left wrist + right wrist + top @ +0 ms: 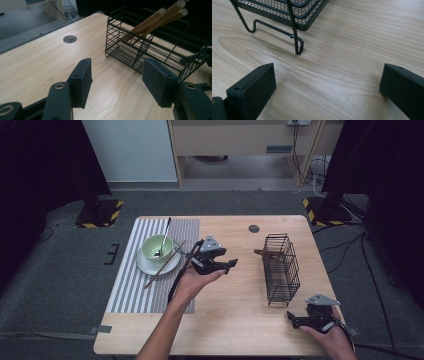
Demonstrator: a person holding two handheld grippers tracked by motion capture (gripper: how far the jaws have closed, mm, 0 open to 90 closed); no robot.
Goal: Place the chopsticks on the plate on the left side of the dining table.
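Observation:
A black wire basket [281, 267] stands on the right half of the wooden table [235, 320], with wooden chopsticks [265, 253] leaning in its far end. My left gripper [230, 266] hovers mid-table, jaws pointing right toward the basket. In the left gripper view the left gripper [117, 82] is open with nothing between the jaws, and the basket [140, 52] and chopsticks [152, 22] lie ahead. My right gripper [292, 321] rests near the front right edge. It stands wide open [327, 85] and empty, just short of the basket's wire foot [298, 47].
A striped placemat [150, 270] at the left carries a white plate [150, 267], a green bowl [156, 247] with a spoon [164, 237], and loose chopsticks [162, 265] across the plate. A cable hole [254, 228] sits at the table's back.

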